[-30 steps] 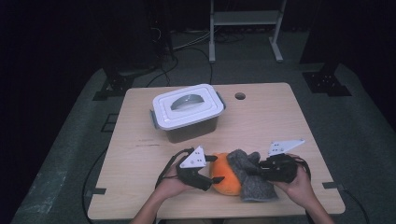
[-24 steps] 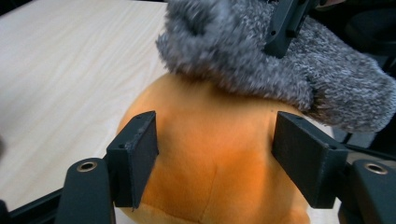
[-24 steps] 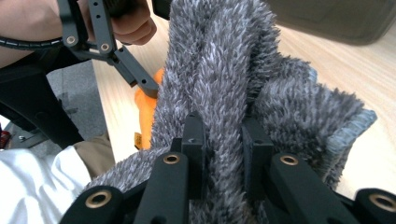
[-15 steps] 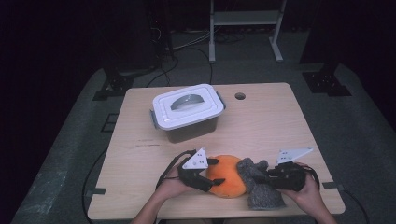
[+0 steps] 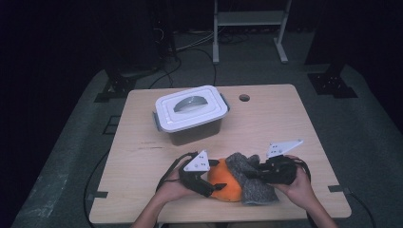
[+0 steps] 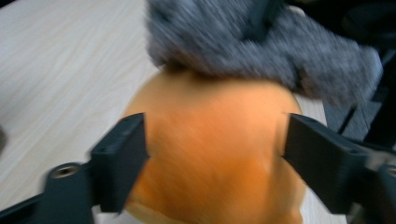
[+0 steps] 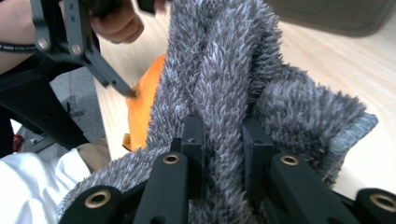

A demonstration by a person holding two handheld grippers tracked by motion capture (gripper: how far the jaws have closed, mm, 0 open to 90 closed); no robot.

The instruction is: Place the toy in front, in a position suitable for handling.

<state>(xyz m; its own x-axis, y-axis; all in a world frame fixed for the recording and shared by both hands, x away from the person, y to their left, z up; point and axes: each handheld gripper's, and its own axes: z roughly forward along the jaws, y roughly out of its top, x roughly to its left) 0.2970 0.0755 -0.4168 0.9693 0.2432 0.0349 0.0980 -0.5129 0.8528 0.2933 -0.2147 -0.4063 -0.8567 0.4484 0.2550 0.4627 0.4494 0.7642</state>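
A: What is sitting at the table's [image 5: 142, 156] near edge?

B: A rounded orange plush [image 5: 224, 184], smooth-looking, with a shaggy grey fabric [image 5: 249, 179] draping over its right side.

A: And the grippers?

B: The left gripper [image 6: 215, 144] has just been opening, its jaws flanking the orange body. The right gripper [image 7: 223, 144] is pinching a fold of grey pile.
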